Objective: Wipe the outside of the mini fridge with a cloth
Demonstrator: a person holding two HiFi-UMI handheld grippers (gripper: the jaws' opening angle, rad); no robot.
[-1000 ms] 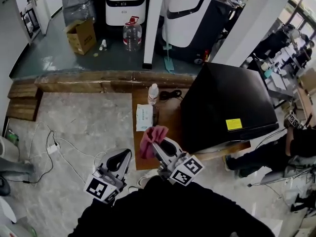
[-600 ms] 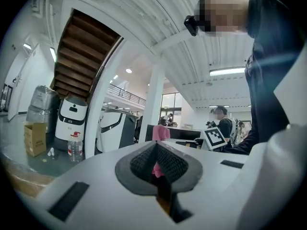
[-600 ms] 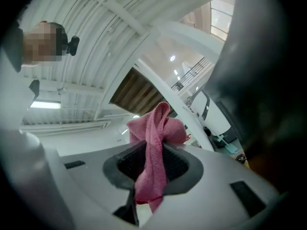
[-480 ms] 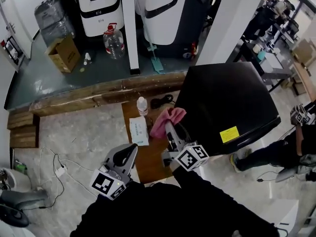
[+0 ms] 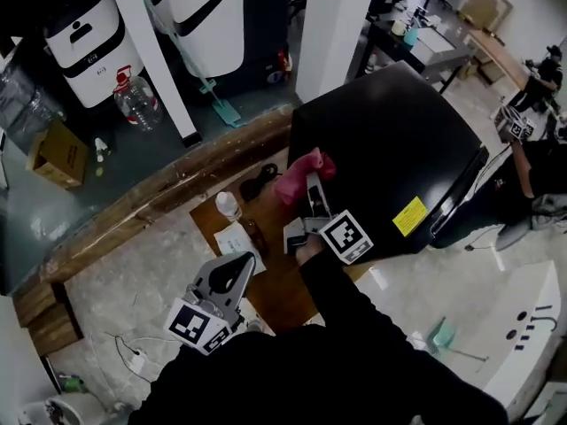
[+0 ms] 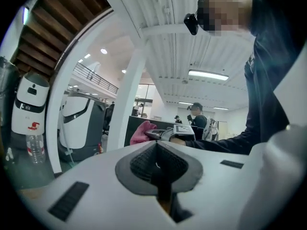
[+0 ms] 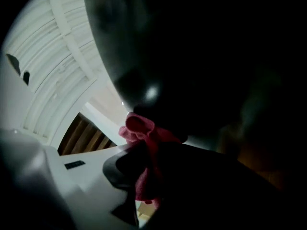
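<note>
The black mini fridge (image 5: 399,140) stands on a low wooden table (image 5: 283,282) at the right of the head view; its dark wall (image 7: 201,56) fills the right gripper view. My right gripper (image 5: 310,182) is shut on a pink cloth (image 5: 299,177) and holds it against the fridge's left side near the top edge. The same pink cloth (image 7: 144,143) bunches between the jaws in the right gripper view. My left gripper (image 5: 232,273) hangs low at the left, away from the fridge, shut and empty; its view looks upward at the ceiling.
A water bottle (image 5: 229,204), a white packet (image 5: 234,241) and a black cable (image 5: 259,182) lie on the table left of the fridge. A wooden beam (image 5: 159,197) runs behind it. White machines (image 5: 84,38) and a pillar (image 5: 332,25) stand beyond. A seated person (image 5: 532,175) is at the far right.
My right gripper has carried the pink cloth up and forward from the table's front to the fridge's left side. The head view has swung, and the left gripper stayed low.
</note>
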